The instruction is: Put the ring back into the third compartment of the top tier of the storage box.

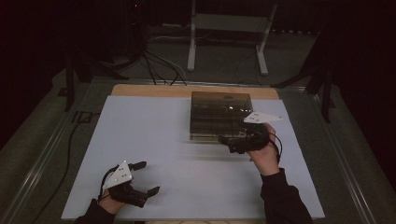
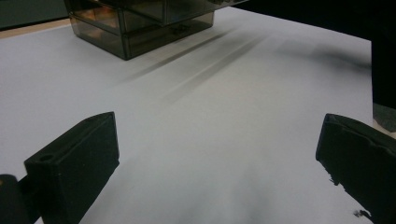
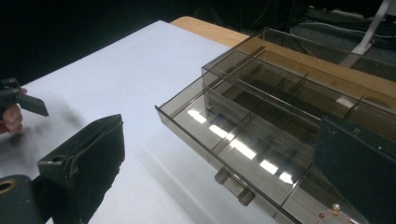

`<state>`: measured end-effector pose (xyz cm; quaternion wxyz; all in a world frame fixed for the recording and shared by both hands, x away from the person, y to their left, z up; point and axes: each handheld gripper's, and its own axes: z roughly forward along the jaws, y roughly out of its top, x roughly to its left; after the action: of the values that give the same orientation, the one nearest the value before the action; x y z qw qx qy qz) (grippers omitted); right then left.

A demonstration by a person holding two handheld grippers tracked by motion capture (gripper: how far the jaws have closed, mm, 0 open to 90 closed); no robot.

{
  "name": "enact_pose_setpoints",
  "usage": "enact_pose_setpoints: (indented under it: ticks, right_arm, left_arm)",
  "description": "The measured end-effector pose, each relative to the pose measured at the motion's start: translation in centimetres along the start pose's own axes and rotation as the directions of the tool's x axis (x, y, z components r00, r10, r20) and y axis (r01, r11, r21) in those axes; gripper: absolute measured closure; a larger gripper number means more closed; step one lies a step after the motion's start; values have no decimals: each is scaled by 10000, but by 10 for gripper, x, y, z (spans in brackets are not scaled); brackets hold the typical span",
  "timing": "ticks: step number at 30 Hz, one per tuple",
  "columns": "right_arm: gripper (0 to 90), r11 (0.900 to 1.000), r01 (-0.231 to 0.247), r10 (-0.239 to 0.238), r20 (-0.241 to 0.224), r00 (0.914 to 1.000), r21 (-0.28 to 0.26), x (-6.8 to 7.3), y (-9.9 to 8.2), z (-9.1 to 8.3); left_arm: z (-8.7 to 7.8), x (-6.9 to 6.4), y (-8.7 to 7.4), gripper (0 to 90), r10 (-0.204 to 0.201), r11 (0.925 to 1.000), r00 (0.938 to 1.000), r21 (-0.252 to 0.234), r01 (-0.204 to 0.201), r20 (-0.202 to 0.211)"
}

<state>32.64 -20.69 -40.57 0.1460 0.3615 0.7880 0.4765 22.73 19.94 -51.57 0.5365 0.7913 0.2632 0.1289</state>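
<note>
A smoky see-through drawer box [image 1: 219, 114] stands on the white table top [image 1: 154, 130], right of centre toward the back. My right gripper [image 1: 225, 143] hovers at the box's front right corner, jaws wide open with nothing between them. In the right gripper view the upper drawer [image 3: 261, 135] sticks out a little and shows its dividers and a double-knob handle [image 3: 231, 184]. A small pinkish item [image 3: 334, 212] lies in a lower compartment. My left gripper [image 1: 150, 177] rests near the table's front left, open and empty. The box [image 2: 140, 23] is far ahead of it.
A strip of wooden board [image 1: 140, 90] shows behind the white top. A white metal stand [image 1: 229, 23] and loose cables [image 1: 154, 65] sit on the floor beyond the table. The person's other hand [image 3: 11, 119] shows at the left edge of the right gripper view.
</note>
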Motion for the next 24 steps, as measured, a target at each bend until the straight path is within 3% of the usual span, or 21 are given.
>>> enact_pose_setpoints:
  ticks: [17, 24]
  right_arm:
    - [22, 9994, 312, -303, -590, 9978, 136, 23, -15, 19]
    - [22, 9991, 207, -175, -830, 9964, 376, 25, -34, 27]
  left_arm:
    - [-1, 0, 0, 6, 15, 10000, 10000, -51, -15, -3]
    - [-1, 0, 1, 6, 16, 10000, 10000, -75, -16, -2]
